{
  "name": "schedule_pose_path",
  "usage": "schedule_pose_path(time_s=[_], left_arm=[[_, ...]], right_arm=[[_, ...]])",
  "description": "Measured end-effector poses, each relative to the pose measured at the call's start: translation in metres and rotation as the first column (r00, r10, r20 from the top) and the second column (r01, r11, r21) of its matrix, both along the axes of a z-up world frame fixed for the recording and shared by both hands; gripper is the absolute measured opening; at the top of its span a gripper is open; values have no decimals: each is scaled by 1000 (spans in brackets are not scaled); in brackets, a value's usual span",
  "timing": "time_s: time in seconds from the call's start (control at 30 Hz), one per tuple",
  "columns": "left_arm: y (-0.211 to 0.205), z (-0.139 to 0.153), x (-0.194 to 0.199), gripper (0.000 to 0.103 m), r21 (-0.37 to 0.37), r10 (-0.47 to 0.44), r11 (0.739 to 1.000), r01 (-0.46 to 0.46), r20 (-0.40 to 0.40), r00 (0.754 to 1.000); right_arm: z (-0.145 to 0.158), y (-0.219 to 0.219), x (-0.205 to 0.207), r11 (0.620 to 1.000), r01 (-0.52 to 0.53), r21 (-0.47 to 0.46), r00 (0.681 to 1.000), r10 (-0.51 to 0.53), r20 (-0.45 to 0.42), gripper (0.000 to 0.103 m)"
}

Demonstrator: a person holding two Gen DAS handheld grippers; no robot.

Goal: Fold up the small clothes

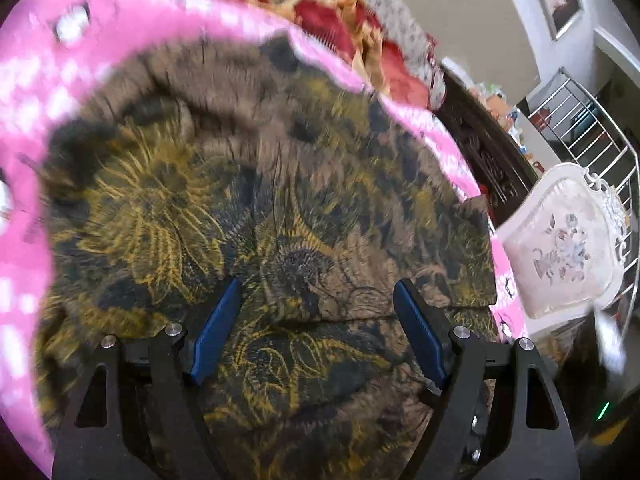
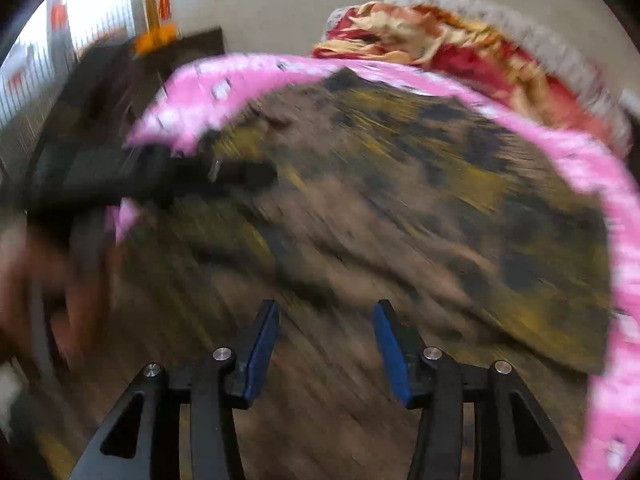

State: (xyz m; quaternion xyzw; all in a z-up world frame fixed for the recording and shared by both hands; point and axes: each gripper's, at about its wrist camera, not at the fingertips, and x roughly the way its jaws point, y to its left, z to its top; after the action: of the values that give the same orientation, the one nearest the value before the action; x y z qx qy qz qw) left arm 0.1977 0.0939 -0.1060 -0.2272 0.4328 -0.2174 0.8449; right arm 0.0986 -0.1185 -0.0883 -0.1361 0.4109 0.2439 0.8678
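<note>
A brown garment with yellow and black flower print (image 1: 256, 200) lies spread on a pink patterned cloth (image 1: 36, 92). A fold edge crosses it near the fingers. My left gripper (image 1: 318, 292) is open and empty just above the garment. The garment also shows in the right wrist view (image 2: 400, 208), blurred by motion, on the same pink cloth (image 2: 592, 176). My right gripper (image 2: 326, 312) is open and empty over the garment's near part. The left gripper's black body (image 2: 168, 176) and a hand (image 2: 36, 280) show at the left of the right wrist view.
A red and gold floral cloth (image 1: 340, 24) lies heaped beyond the pink cloth, also in the right wrist view (image 2: 460, 44). A white ornate chair (image 1: 568, 240) stands at the right, with a dark carved cabinet (image 1: 492, 164) and a metal railing (image 1: 584, 120) behind.
</note>
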Motion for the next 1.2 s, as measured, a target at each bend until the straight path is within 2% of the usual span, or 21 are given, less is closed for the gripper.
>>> schedule_pose_path(time_s=[0.03,0.1,0.13,0.17,0.23,0.27,0.3,0.33,0.37,0.47,0.53,0.57,0.63,0.67,0.77,0.87,1.0,1.1,1.2], left_arm=[[-1,2,0,79,-8,-3,1000,3,15,1000],[-1,3,5,80,-51,-19,999,20,6,1000],[-1,3,9,80,-71,-22,997,22,0,1000],[1,3,14,80,-99,-18,995,17,-12,1000],[5,5,18,76,-138,0,990,-5,-31,1000],[8,6,16,64,-171,6,985,-12,-37,999],[9,6,12,58,-215,5,976,-14,-46,999],[9,6,8,58,-239,-1,971,-10,-46,999],[6,7,2,57,-228,-6,974,-2,-32,999],[2,7,2,42,-133,-1,991,-2,-21,1000],[0,6,9,42,-98,22,995,-24,-26,999],[-2,8,12,38,-63,39,997,-40,-19,999],[-5,7,18,21,-13,75,997,-75,-25,997],[-6,5,20,4,-2,92,996,-92,-37,995],[-1,9,6,4,20,113,993,-113,-22,993],[12,32,-23,4,9,92,996,-93,59,994],[41,50,-39,4,123,116,984,-132,129,985],[64,41,-33,4,238,160,954,-184,118,980],[75,14,-20,5,273,140,952,-142,24,990]], right_arm=[[-9,-11,-13,998,6,-59,1000,-4,29,47],[-14,-27,-26,999,24,-39,998,-22,59,56],[-11,-33,-27,997,65,-31,995,-63,73,70],[-10,-34,-25,992,114,-52,989,-108,100,79],[-17,-31,-17,986,151,-76,985,-144,91,81],[-17,-30,-15,985,156,-71,985,-149,90,81],[-17,-30,-12,984,163,-67,983,-157,93,81],[-18,-31,-12,984,167,-65,983,-161,93,81],[-18,-32,-11,984,168,-62,982,-162,93,81],[-17,-29,-6,984,168,-58,983,-162,88,82],[-17,-31,-6,984,169,-48,983,-165,75,83],[-18,-33,-4,985,170,-37,984,-168,63,83],[-19,-35,-3,985,174,-19,984,-173,45,85],[-19,-37,-1,984,176,-11,984,-176,35,86],[-21,-37,-1,983,182,-5,983,-182,28,87],[-20,-35,-3,983,183,-14,982,-183,37,87],[-21,-35,-3,983,185,-15,982,-185,37,87],[-21,-35,-3,982,187,-8,982,-186,31,88],[-21,-35,-3,982,187,-9,982,-186,30,88]])
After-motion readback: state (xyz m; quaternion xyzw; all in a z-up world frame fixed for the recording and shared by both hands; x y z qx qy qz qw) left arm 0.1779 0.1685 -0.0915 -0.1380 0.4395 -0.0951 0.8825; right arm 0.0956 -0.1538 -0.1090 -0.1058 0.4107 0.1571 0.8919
